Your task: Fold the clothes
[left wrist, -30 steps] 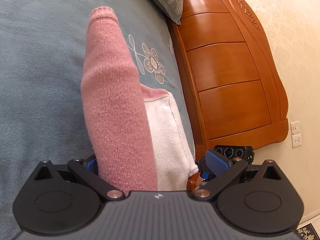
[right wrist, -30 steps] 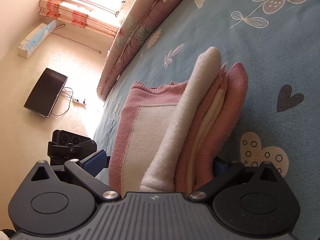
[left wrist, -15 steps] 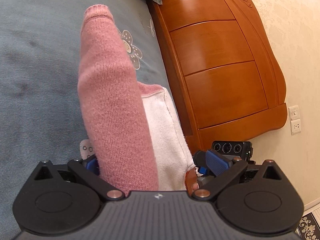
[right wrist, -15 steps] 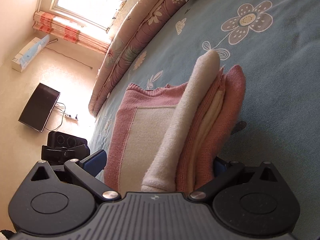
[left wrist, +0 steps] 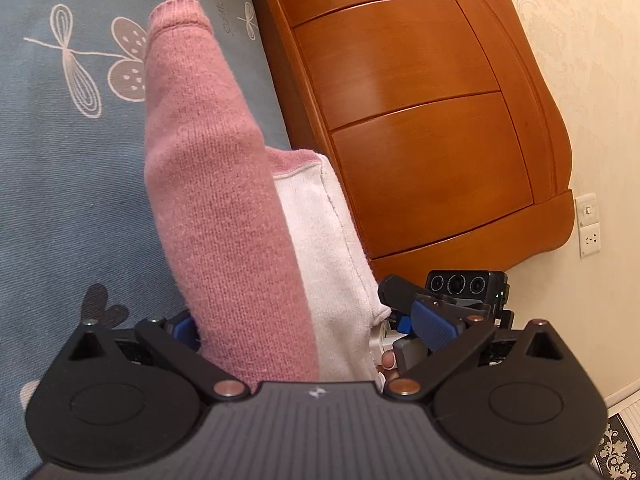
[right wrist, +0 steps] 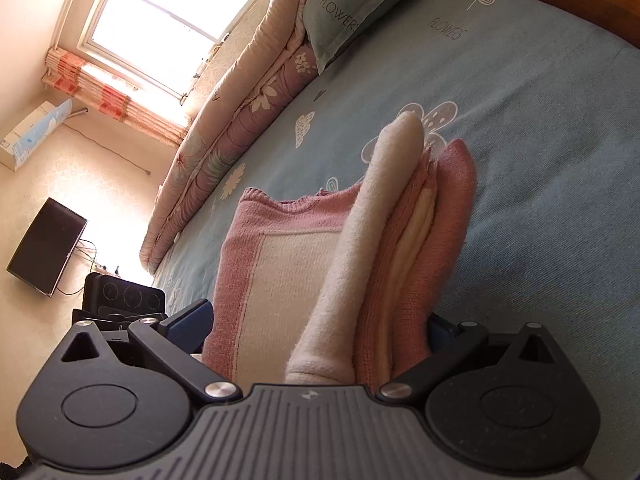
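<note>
The left gripper (left wrist: 308, 328) pinches 1 end of the folded sweater (left wrist: 224, 200), its 2 fingers spread wide around the thick bundle with the blue pads (left wrist: 434, 326) against the knit. The right gripper (right wrist: 316, 328) clamps the other end the same way, layers of pink and cream stacked between its fingers. The sweater (right wrist: 320, 248) hangs between the 2 tools, seemingly lifted just over the bed (right wrist: 540, 120), though whether its underside touches the sheet cannot be told. Risk, as a judgement: the bundle is bulky and soft, so a loose inner layer could slide out and undo the fold if either grip slackens or the 2 tools drift apart. Setting it down too near the headboard (left wrist: 420, 120) could also crumple the far edge. Both tools point roughly level along the fabric, facing each other across the sweater; the right one is visible past the left's pad. Farther off lie the pillow (right wrist: 344, 12) and window (right wrist: 168, 20).
</note>
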`<state>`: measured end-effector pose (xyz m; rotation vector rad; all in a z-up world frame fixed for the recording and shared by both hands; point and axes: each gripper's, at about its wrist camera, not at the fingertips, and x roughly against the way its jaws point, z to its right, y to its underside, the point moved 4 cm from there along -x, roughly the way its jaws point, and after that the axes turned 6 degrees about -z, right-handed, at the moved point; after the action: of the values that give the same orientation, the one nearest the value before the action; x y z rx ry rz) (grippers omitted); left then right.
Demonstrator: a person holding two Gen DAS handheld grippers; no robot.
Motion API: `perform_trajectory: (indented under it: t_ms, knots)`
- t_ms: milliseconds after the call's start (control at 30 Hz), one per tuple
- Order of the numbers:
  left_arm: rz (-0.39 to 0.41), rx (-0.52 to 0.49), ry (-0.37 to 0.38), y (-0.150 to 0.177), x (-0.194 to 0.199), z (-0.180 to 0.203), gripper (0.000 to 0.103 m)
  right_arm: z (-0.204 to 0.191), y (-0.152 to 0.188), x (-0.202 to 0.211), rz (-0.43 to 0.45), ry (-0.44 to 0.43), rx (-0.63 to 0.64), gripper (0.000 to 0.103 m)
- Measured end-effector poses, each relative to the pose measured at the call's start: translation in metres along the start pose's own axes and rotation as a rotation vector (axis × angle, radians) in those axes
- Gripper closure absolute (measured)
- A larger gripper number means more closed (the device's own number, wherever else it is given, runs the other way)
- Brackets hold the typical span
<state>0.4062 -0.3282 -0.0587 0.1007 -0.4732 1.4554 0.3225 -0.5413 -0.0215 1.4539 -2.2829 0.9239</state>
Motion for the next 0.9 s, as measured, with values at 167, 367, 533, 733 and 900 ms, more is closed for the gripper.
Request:
perform_trajectory:
  t_ms: [167, 367, 533, 733, 900]
  knots:
    - [-0.03, 0.0, 0.036, -0.013, -0.037, -0.004, 0.002, 0.029, -0.013, 0.014, 0.043, 0.052, -0.035, 0.0]
    - [-0.05, 0.065, 0.01, -0.009, -0.06, -0.041, 0.002, 0.067, -0.01, 0.018, 0.075, 0.119, -0.091, 0.0]
    - [-0.045, 0.083, -0.057, 0.002, -0.031, -0.065, 0.003, 0.095, -0.007, 0.027, 0.114, 0.199, -0.129, 0.0]
    - [-0.009, -0.082, -0.387, 0.032, 0.033, -0.058, 0.003, 0.046, -0.003, 0.067, 0.218, 0.3, 0.076, 0.0]
    - [-0.026, -0.211, -0.637, 0.073, 0.052, -0.055, 0.003, 0.004, 0.007, 0.028, 0.099, 0.286, 0.266, 0.0]
